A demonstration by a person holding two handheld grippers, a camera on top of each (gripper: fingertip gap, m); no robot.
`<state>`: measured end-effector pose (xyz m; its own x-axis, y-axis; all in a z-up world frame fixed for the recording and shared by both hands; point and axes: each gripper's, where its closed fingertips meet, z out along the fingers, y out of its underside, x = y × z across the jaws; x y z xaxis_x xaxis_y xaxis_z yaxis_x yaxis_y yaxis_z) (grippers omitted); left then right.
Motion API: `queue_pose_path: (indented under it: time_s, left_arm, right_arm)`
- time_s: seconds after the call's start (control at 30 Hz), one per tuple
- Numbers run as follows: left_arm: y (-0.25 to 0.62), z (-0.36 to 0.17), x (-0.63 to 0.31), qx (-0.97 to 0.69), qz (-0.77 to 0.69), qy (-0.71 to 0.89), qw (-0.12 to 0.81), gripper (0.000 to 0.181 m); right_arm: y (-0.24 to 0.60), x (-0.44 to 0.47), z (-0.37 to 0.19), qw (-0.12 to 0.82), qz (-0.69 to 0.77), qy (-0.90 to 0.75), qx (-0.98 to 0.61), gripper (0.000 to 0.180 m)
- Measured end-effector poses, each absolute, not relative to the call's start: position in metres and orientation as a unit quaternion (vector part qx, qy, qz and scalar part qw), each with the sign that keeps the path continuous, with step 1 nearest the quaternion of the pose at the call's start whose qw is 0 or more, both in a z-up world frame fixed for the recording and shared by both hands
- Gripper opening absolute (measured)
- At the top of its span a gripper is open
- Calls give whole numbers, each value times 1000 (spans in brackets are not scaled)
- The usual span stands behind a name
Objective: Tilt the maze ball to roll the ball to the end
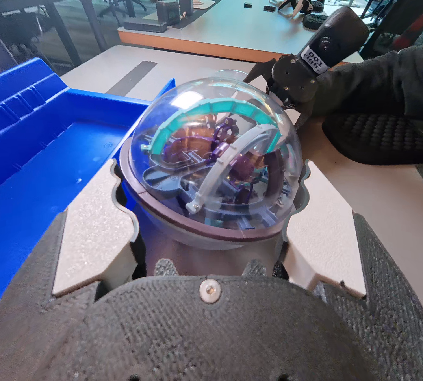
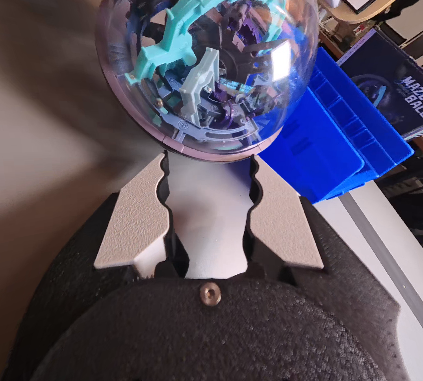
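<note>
Cradling the maze ball [image 1: 214, 159], the left gripper [image 1: 211, 189] has its jaws spread wide and pressed against the sphere at the purple seam band, one white finger at 9 o'clock and the other at 3 o'clock of the ball in the left wrist view. The maze ball is a clear sphere with a teal arched track, a grey arched track and purple and blue parts inside. It sits above the edge of the pale tabletop [image 1: 357, 189], with the blue plastic bin [image 1: 57, 141] just beside it at 9 o'clock.

The right gripper [image 1: 274, 100] shows in the left wrist view at 1 o'clock of the sphere, held by a dark-gloved hand [image 1: 366, 86]; its finger ends lie behind the sphere there. In the right wrist view the right gripper [image 2: 208, 158] has its jaws partly apart, with the fingertips at the lower rim of the maze ball [image 2: 206, 61] near the seam band. Whether they touch the sphere cannot be told. A small metal ball [image 2: 159, 101] sits on the inner track at 8 o'clock of the sphere. The blue plastic bin [image 2: 320, 148] stands at 3 o'clock, and a dark printed box [image 2: 386, 93] stands beyond it.
</note>
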<state>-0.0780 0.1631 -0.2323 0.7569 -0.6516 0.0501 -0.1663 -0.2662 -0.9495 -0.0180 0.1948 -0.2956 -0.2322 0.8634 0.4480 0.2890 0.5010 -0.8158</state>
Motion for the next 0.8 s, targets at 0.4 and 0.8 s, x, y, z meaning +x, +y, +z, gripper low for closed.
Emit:
queue_pose_path:
  time_s: [0.4, 0.8]
  left_arm:
    - [154, -234, -84, -781, -291, 243, 495, 148]
    - [140, -232, -86, -771, -363, 226, 471, 148]
  right_arm:
    - [179, -16, -292, 455, 337, -720, -401, 56]
    - [152, -11, -289, 425, 376, -734, -372, 46]
